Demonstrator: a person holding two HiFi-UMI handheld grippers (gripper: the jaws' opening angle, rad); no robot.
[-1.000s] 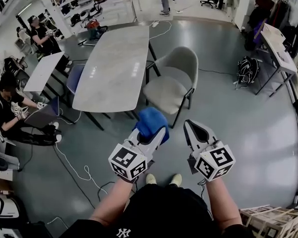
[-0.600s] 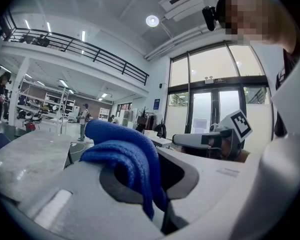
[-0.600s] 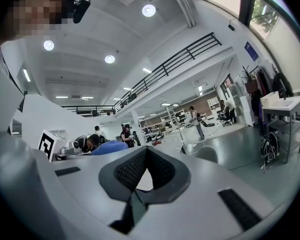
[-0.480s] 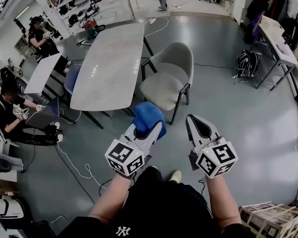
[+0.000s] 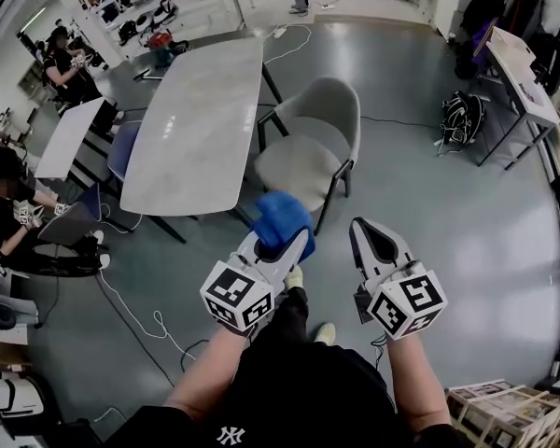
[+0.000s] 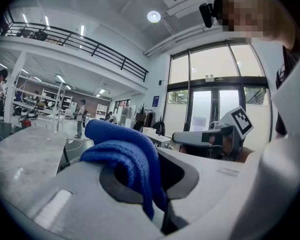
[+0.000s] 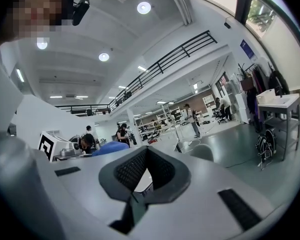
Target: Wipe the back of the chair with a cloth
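A grey-green armchair [image 5: 310,146] stands at the long marble table [image 5: 196,129], its curved back [image 5: 343,105] turned toward me. My left gripper [image 5: 278,243] is held in front of my body, well short of the chair, shut on a bunched blue cloth [image 5: 282,218]. In the left gripper view the cloth [image 6: 124,151] fills the space between the jaws of the left gripper [image 6: 142,181]. My right gripper [image 5: 367,238] is level beside it, shut and holding nothing. In the right gripper view the right gripper [image 7: 145,176] has only its dark pads between the jaws, and the chair [image 7: 202,152] lies beyond it.
People sit at a smaller desk [image 5: 65,136] to the left. A cable [image 5: 135,306] trails over the grey floor. To the right are a backpack [image 5: 462,119] and a white desk [image 5: 523,77]. Cardboard boxes [image 5: 504,409] sit near my right side.
The table and chair have shifted slightly left and nearer in the head view. One of my legs has stepped forward. Both grippers keep their hold and spacing.
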